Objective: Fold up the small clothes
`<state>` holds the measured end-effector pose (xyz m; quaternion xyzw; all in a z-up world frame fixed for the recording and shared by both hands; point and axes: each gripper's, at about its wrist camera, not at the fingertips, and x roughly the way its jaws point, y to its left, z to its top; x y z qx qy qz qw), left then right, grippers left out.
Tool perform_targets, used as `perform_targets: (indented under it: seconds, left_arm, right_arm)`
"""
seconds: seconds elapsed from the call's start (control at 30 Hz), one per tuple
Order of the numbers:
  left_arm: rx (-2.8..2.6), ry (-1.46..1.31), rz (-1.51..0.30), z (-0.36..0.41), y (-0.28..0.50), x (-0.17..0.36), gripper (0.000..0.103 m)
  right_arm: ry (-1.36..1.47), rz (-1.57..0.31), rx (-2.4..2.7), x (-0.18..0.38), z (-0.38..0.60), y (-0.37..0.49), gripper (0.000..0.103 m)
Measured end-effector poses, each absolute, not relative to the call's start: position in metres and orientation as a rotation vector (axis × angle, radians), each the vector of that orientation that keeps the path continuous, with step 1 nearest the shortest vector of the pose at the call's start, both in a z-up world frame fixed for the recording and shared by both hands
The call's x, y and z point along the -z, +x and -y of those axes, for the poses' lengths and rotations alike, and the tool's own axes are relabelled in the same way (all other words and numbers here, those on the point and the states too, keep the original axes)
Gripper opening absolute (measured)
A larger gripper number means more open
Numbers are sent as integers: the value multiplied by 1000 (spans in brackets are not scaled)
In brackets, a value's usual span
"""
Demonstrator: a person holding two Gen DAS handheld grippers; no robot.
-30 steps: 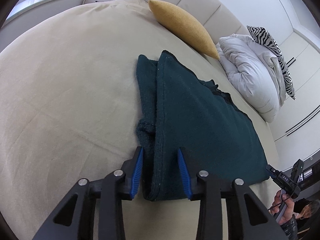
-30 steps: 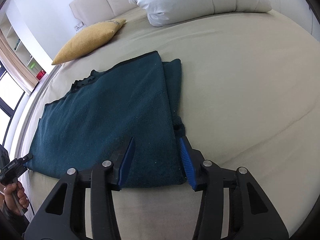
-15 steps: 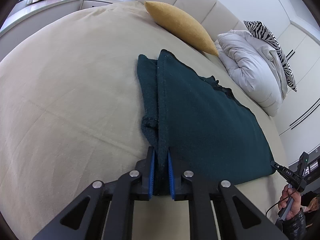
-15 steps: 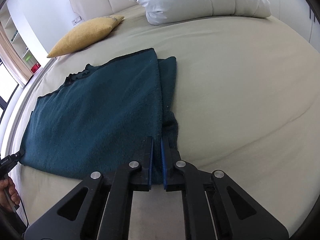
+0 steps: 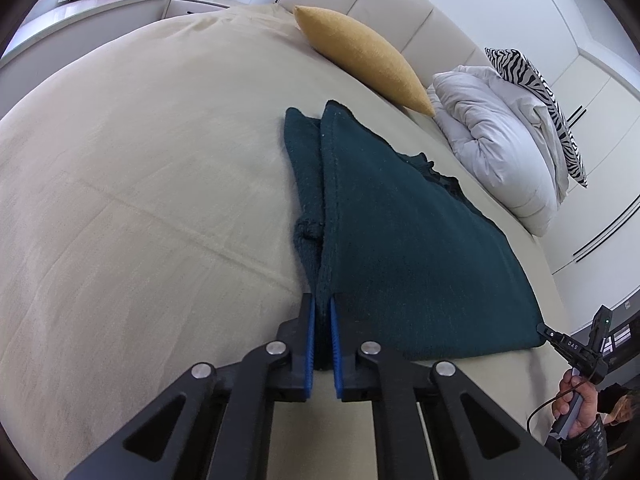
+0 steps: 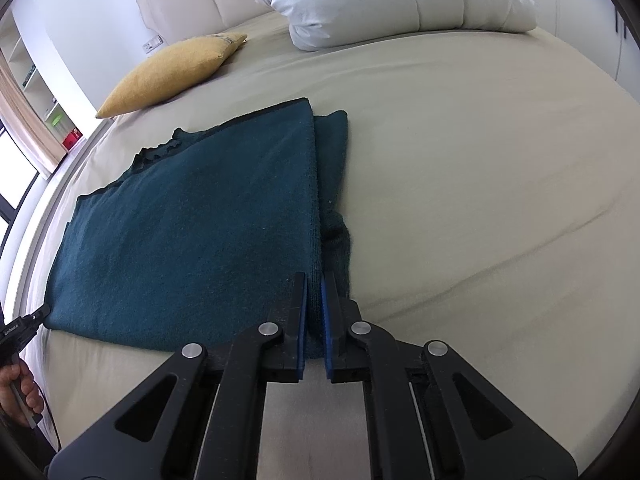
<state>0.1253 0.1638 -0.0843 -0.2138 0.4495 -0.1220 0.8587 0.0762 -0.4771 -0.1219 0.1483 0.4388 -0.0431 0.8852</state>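
A dark teal knitted garment [image 5: 400,240] lies flat on the beige bed, its sleeve folded in along each side. My left gripper [image 5: 321,304] is shut on the garment's near left corner, the blue pads pinching the folded edge. In the right wrist view the same garment [image 6: 192,220] spreads to the left, and my right gripper [image 6: 314,280] is shut on its near right corner. The right gripper also shows in the left wrist view [image 5: 576,352], held in a hand at the garment's far corner.
A mustard cushion [image 5: 360,52] and a white duvet [image 5: 500,128] with a zebra pillow [image 5: 536,92] lie at the head of the bed. The beige bed sheet [image 6: 480,160] spreads wide around the garment. Shelves and a window stand at the left in the right wrist view.
Both grippers were open astride the garment's near corners a second ago. Both have closed on the folded edges and now pinch the fabric.
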Motion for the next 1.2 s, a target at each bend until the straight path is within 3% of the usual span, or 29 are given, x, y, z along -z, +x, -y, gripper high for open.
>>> perform_targets:
  seconds: [1.2]
  left_arm:
    - [266,-524,-979,-179,117,99,11]
  right_arm:
    - [338,-971,89,137,487,66,5]
